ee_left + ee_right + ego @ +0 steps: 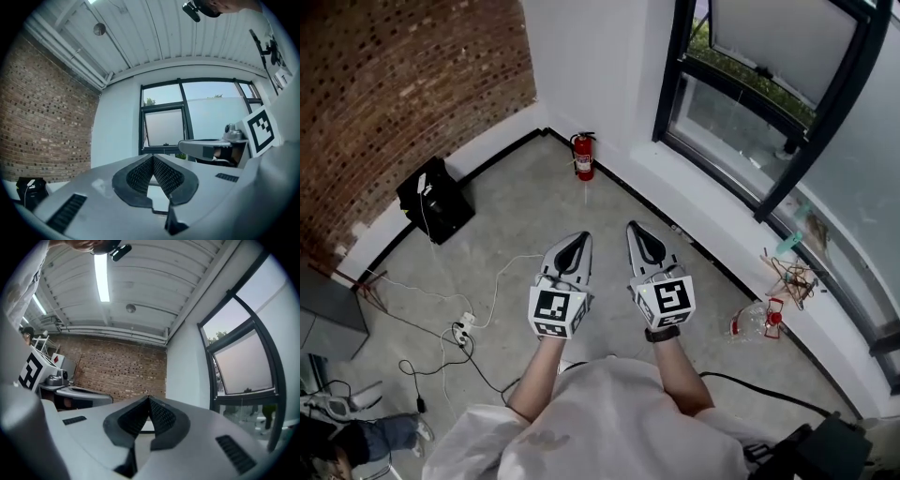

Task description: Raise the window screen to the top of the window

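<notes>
The black-framed window (773, 112) runs along the right wall above a white sill. In its upper part sits a pale, frosted screen panel (778, 37), which appears again ahead in the left gripper view (163, 127) and at the right in the right gripper view (246, 366). My left gripper (578, 239) and right gripper (634, 228) are held side by side and level over the floor, well short of the window. Both are shut and hold nothing: the left gripper's (153, 157) pads meet at the tips, as do the right gripper's (149, 398).
A red fire extinguisher (583, 156) stands in the corner by the white wall. A black box (437, 199) sits against the brick wall (403, 84). Cables and a power strip (464, 328) lie on the floor at left. Wire clutter (792, 278) and a bottle (757, 322) rest near the sill.
</notes>
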`<state>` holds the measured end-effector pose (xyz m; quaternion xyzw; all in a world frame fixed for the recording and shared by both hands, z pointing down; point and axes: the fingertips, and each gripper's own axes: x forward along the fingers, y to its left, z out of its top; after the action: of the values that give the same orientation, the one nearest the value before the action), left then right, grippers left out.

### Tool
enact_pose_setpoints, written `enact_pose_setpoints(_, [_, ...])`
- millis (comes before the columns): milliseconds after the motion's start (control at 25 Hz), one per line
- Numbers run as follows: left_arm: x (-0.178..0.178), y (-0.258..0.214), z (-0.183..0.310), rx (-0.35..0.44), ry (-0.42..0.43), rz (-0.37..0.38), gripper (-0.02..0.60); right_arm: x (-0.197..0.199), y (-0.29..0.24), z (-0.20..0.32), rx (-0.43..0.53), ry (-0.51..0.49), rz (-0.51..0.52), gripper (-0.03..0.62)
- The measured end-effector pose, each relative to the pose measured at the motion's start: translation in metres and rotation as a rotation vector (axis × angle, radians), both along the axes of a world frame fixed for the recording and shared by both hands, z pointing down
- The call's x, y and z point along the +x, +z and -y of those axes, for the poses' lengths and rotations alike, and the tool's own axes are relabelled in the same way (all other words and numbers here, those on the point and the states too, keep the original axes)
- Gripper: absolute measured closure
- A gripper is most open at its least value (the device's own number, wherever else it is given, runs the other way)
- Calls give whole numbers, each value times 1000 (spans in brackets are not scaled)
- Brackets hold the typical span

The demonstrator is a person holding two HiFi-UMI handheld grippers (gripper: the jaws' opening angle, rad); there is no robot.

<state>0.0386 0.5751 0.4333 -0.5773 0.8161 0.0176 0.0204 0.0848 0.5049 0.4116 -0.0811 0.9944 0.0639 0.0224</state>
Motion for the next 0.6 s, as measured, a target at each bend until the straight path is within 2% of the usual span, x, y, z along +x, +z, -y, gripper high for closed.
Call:
enact_pose_setpoints(200, [-49,37,16,-61,-52,-89,581,-55,46,38,-158,-21,-61,592])
enact_pose_setpoints(360, [-104,63,34,-62,-91,-112,581,-103,77,55,-193,-34,-86,592])
enact_pose_setpoints(520, [-167,68,89,-45,-13,-74,581,-155,94,115,-216,83,-90,592])
enact_pose_setpoints(600, [-201,71,124,-41,40,-101,581,-185,91,150,-228,136,-90,592])
